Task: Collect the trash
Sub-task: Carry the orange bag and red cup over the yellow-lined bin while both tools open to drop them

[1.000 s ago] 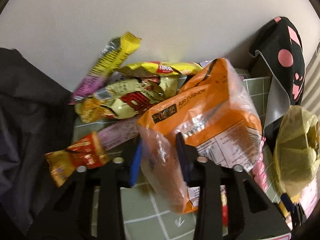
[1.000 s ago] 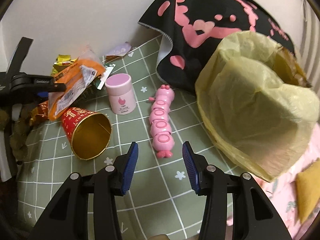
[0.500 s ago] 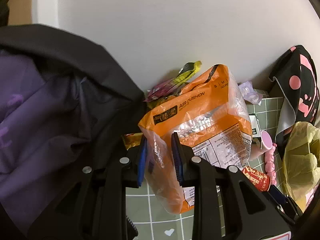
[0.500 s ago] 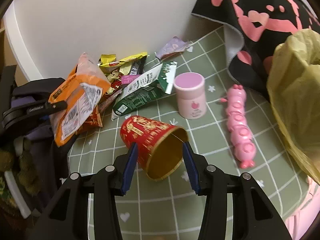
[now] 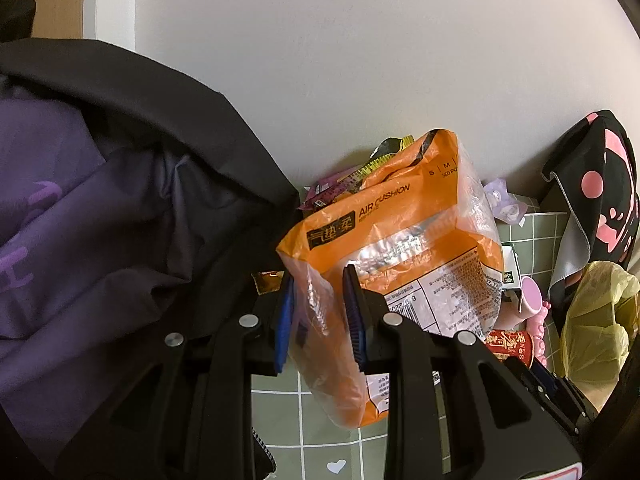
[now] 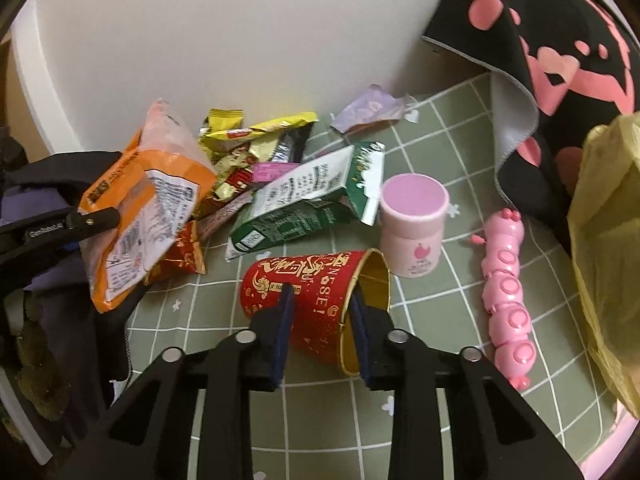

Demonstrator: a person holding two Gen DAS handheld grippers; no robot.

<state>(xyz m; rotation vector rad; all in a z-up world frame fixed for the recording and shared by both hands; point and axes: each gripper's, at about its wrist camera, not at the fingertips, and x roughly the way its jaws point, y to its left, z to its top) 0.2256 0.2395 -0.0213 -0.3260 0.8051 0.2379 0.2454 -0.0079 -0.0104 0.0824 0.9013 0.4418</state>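
My left gripper (image 5: 318, 312) is shut on the clear edge of an orange plastic bag (image 5: 400, 236) and holds it lifted; the bag also shows at the left of the right wrist view (image 6: 140, 200). My right gripper (image 6: 320, 320) is open with its fingers on either side of a red and gold paper cup (image 6: 316, 300) lying on its side on the green checked mat (image 6: 440, 360). A heap of snack wrappers (image 6: 248, 148) and a flattened green and white carton (image 6: 304, 200) lie behind the cup. A yellow trash bag (image 6: 604, 248) stands at the right edge.
A pink jar (image 6: 412, 224) and a pink caterpillar toy (image 6: 504, 288) sit right of the cup. A black cloth with pink hearts (image 6: 540, 40) hangs at the back right. A dark purple garment (image 5: 100, 220) fills the left. A white wall (image 6: 240, 40) bounds the back.
My right gripper has swung left from the caterpillar toy and come down around the red cup. My left gripper has lifted the orange bag up and back from the wrapper heap.
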